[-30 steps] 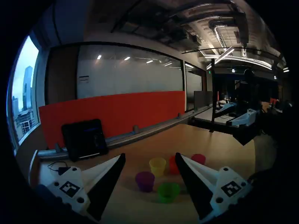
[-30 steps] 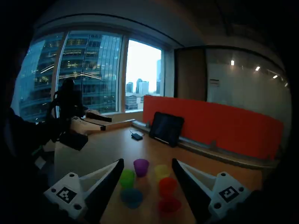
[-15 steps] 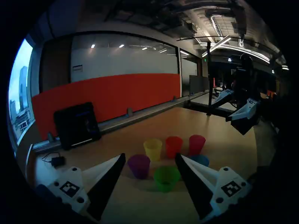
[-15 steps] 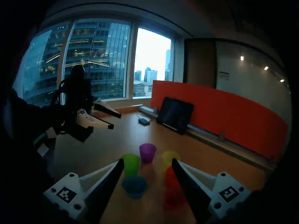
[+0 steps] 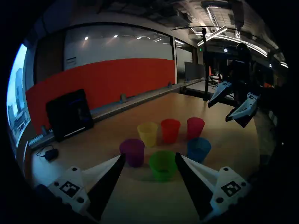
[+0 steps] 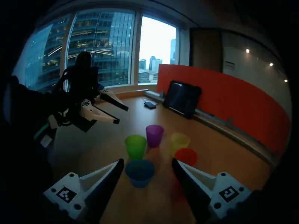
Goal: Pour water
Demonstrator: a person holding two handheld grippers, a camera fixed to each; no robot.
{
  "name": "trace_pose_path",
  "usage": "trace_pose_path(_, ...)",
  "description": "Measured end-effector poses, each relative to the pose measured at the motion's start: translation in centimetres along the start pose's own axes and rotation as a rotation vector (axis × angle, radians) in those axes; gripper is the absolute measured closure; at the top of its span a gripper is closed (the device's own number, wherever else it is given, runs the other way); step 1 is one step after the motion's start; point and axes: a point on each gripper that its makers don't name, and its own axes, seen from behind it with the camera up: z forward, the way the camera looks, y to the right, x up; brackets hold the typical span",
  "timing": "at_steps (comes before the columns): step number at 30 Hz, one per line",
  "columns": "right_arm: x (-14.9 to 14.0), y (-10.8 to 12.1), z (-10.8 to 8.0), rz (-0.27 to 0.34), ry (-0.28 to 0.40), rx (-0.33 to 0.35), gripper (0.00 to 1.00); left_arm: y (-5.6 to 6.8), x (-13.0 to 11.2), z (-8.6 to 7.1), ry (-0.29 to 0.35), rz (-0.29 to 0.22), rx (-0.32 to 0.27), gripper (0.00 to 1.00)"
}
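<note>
The wooden counter fills the lower half of both views. In the right gripper view, tall windows span the upper left of the frame. A long orange partition runs along the counter's far edge, crossing the middle left of the left gripper view.

The left tongs stand released at the bottom of their own view, fingers spread wide and grasping nothing. The right tongs are likewise released and empty-handed. Each pair also appears far off in the other's view, held in the air with its fingers apart: the right tongs at the right edge, the left tongs at middle left.

A black tablet leans upright against the partition at middle left.

Six plastic cups stand upright on the counter in two rows of three, in the lower centre of the frame. The yellow cup, red cup and pink cup form the far row. The purple cup, green cup and blue cup form the near row. The green cup sits between the left fingers' tips. Whether any cup contains water cannot be told.

A small dark charger lies at lower left.
</note>
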Motion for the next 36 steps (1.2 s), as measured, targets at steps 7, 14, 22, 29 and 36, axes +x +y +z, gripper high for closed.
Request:
trace_pose_path(7, -2.7, -0.2, 1.3, -0.007, -0.05, 0.009, 0.01, 1.0, -2.4, 1.2, -0.05, 0.007, -0.043, 0.01)
trace_pose_path(14, -5.1, -0.4, 2.6, -0.014, -0.096, 0.013, 0.01, 1.7, -4.5, 1.9, -0.103, 0.018, -0.08, 0.01)
trace_pose_path(22, -7.1, -0.8, 4.2, 0.002, -0.134, 0.036, 0.01, 1.7, -6.8, 2.9, -0.17, 0.041, -0.095, 0.01)
trace_pose_path(29, -8.1, -1.0, 5.5, 0.005, -0.158, 0.051, 0.01, 1.7, -7.6, 4.0, -0.198, 0.056, -0.114, 0.01)
trace_pose_path(36, -8.9, -1.3, 6.7, 0.008, -0.175, 0.07, 0.01, 2.2, -7.6, 5.2, -0.207, 0.06, -0.141, 0.01)
